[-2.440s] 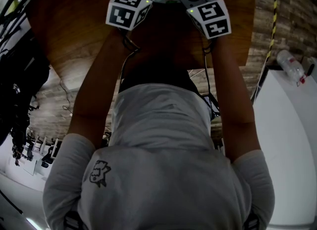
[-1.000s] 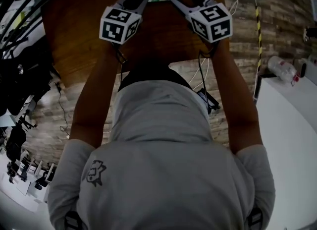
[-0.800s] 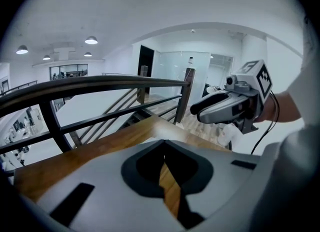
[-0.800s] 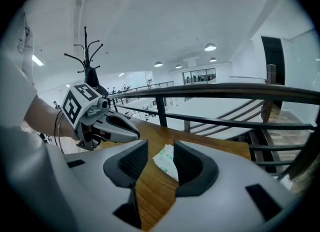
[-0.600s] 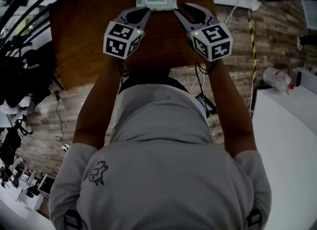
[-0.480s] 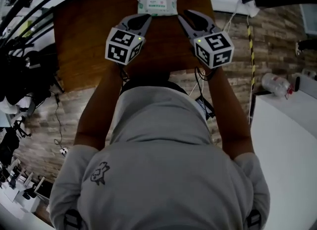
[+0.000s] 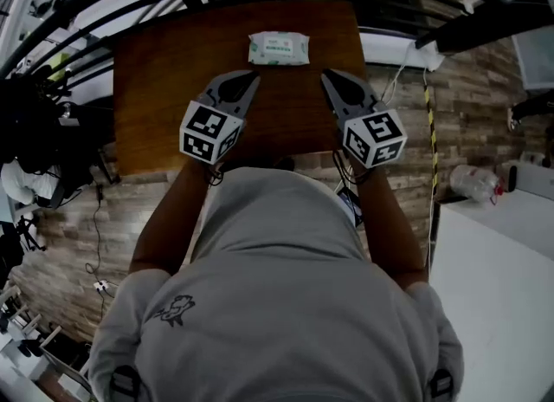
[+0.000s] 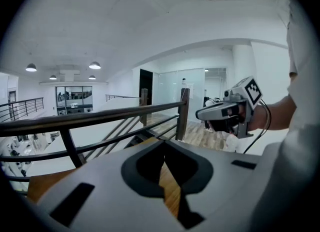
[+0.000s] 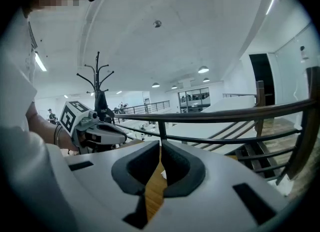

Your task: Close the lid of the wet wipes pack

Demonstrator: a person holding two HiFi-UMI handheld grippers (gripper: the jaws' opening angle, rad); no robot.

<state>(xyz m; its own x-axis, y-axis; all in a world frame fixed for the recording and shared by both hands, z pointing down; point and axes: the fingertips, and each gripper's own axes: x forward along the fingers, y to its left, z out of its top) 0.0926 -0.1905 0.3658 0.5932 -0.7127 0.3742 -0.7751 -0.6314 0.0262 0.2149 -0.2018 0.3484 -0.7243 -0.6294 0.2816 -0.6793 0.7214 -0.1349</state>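
Pack [image 7: 278, 48] lies on table [image 7: 156, 80], lid apparently down, apart from left gripper [image 7: 249, 76] (fingers pressed together) and right gripper [image 7: 330, 76] (fingers just closed, empty); withdraw both clear without nudging it.

Left gripper [image 7: 250, 77] closed; right [image 7: 330, 76] seemingly just-closed

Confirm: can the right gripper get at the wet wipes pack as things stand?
Probably yes. The wet wipes pack lies alone on the table just ahead of the right gripper, with only bare wood between them. Its fingers have just closed, nothing between them, so they must reopen to grasp.
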